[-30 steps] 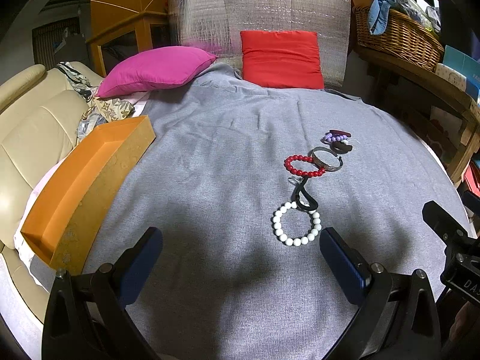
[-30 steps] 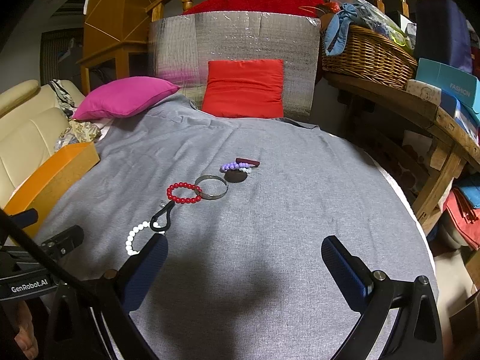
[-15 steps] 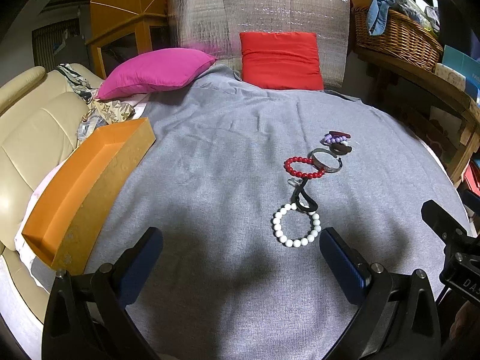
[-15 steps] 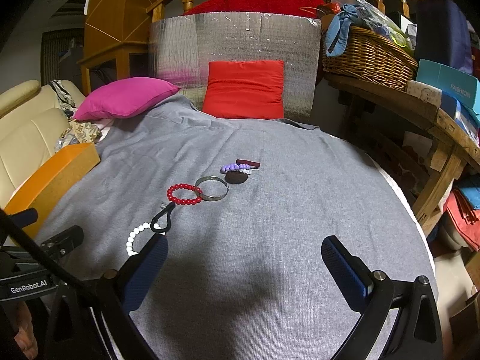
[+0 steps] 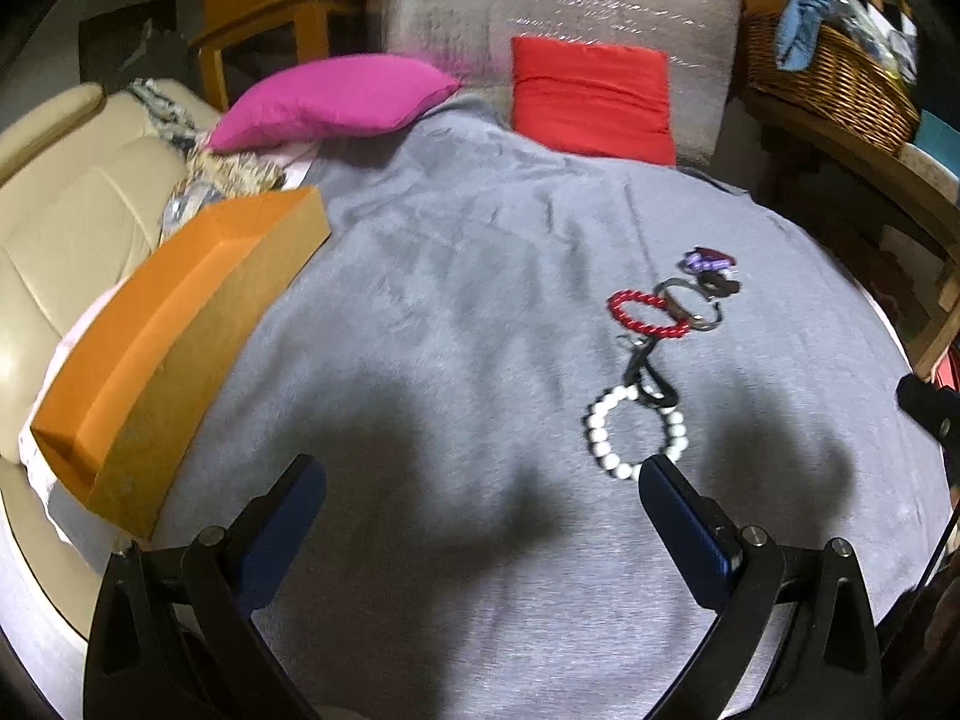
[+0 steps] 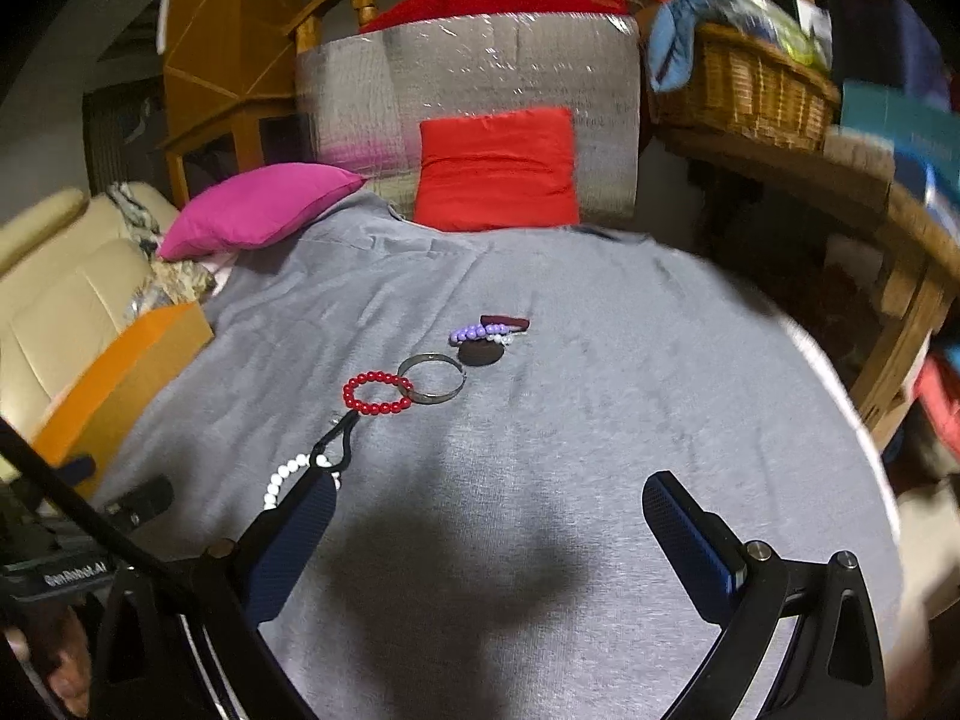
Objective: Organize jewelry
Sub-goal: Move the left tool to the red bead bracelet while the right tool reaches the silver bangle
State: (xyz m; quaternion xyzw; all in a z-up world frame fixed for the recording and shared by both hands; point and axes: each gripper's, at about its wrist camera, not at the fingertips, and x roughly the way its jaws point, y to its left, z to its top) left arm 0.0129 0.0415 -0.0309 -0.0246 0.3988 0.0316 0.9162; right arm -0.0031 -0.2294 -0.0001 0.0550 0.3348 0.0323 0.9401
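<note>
L gripper (image 5: 480, 492) & R gripper (image 6: 489, 495) both spread wide, nothing held, hovering over grey cloth (image 5: 468, 300). Jewelry in a row mid-cloth: white bead bracelet (image 5: 633, 435) nearest, w/ black clip (image 5: 651, 375), red bead bracelet (image 5: 645, 315), metal bangle (image 5: 690, 306), purple beads (image 5: 708, 261) farthest. Orange box (image 5: 162, 348) at cloth's L edge, well apart.

A grey blanket (image 5: 480, 276) covers the bed. On it lie an orange box (image 5: 174, 342) at the left edge, a white bead bracelet (image 5: 630, 432), a black clip (image 5: 651, 381), a red bead bracelet (image 5: 645, 315), a metal bangle (image 6: 432, 384), purple beads (image 6: 477, 333) and two pillows.
</note>
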